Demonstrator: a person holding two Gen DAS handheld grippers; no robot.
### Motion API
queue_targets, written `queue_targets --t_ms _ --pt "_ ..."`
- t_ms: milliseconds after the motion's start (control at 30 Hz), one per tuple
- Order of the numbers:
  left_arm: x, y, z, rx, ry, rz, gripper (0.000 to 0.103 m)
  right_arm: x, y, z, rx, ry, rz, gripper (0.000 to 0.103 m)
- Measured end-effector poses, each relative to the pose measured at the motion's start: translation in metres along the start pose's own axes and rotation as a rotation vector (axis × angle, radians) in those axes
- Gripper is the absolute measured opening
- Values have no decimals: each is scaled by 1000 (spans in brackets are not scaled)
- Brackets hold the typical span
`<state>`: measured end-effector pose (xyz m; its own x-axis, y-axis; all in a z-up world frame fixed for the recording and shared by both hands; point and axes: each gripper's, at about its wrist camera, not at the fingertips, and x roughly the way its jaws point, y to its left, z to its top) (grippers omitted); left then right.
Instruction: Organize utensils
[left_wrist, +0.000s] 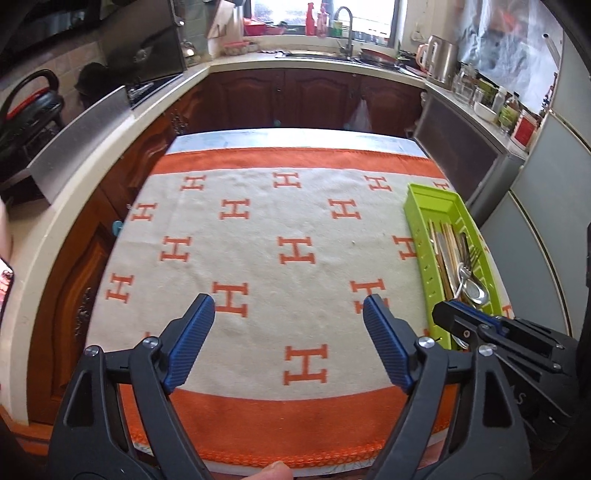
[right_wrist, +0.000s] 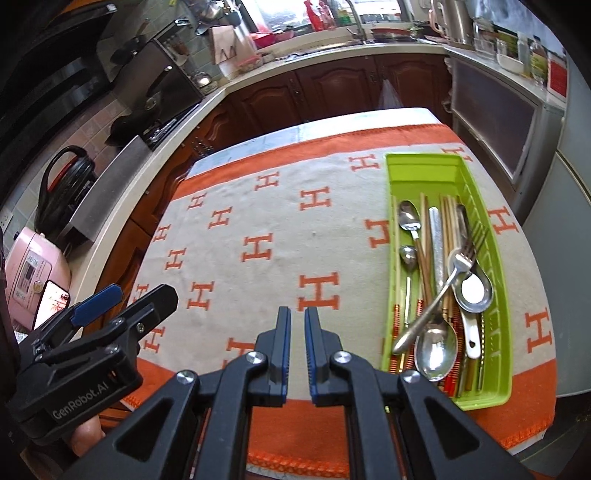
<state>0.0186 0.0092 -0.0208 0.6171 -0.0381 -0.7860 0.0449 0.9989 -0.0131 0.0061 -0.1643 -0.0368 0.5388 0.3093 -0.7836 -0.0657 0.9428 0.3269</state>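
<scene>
Big orange-and-cream blanket (right_wrist: 258, 229) covers the table, green tray (right_wrist: 495, 229) sits on its right side with spoons, fork (right_wrist: 456, 269) and chopsticks inside. Left gripper (left_wrist: 288, 306) spread wide, empty. Right gripper (right_wrist: 297, 314) barely parted, gripping nothing.

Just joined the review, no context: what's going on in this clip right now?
A person holds a gripper in each hand over a table covered by an orange-and-cream blanket. Both are empty: the left gripper is wide open, the right gripper only slightly parted, nothing between the fingers. The utensils, spoons, a fork and chopsticks, all lie in the green tray at the blanket's right side. No loose utensils show on the blanket, so the sorting looks finished.
</scene>
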Motion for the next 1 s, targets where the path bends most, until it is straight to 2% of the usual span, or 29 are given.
queue_targets --t_ms 67,100,333,467,1000 --pt "-5 7 0 -13 2 9 81 -6 8 3 -7 -20 9 27" --pt "-7 11 -1 -20 1 11 82 -9 13 4 -17 -32 13 29" --pt "-21 28 -5 -58 -15 34 82 -20 38 5 -69 -85 -6 31" --pt "-24 35 -7 -79 -9 13 82 -22 43 3 -67 -104 -7 31" --pt "-16 43 -15 -83 14 66 82 -9 51 -6 -45 -72 -5 31"
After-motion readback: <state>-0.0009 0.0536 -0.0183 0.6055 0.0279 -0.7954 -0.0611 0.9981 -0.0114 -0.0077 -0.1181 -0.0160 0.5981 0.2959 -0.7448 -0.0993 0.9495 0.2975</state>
